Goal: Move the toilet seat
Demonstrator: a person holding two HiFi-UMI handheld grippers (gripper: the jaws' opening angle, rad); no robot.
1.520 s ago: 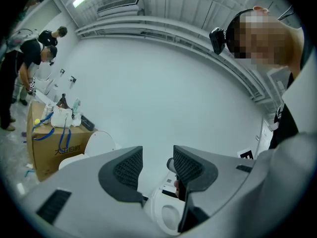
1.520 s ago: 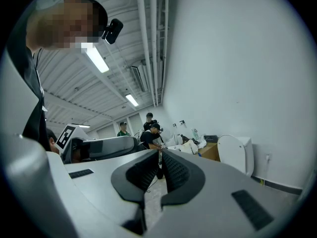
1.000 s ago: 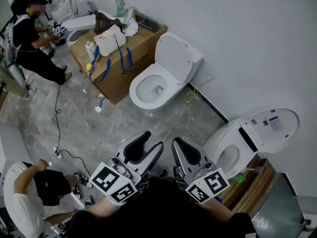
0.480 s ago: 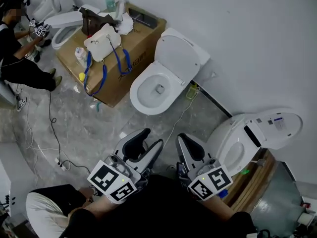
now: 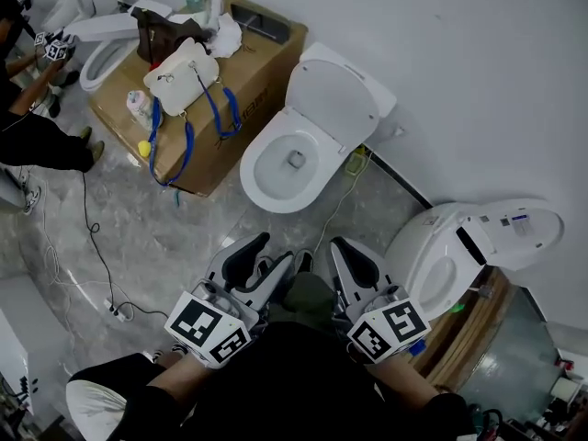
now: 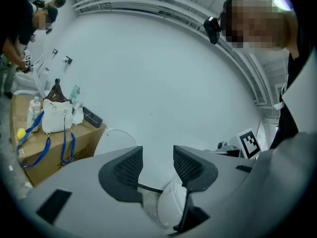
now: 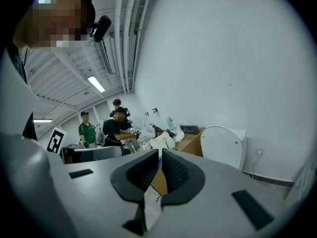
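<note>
The left gripper (image 6: 157,158) is holding its jaws spread wide, gripping nothing. The right gripper (image 7: 159,161) is pressing its jaws together, empty. Both are hovering over the floor, well apart from the toilet (image 5: 276,175) ahead, whose toilet seat (image 5: 333,108) is seemingly standing raised.

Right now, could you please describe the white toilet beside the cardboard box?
The toilet is glossy white, ceramic by its look, standing on the grey marbled floor with its back at the white wall. Its lid is raised and leans back; the oval bowl lies open. The cardboard box stands close beside it.
</note>
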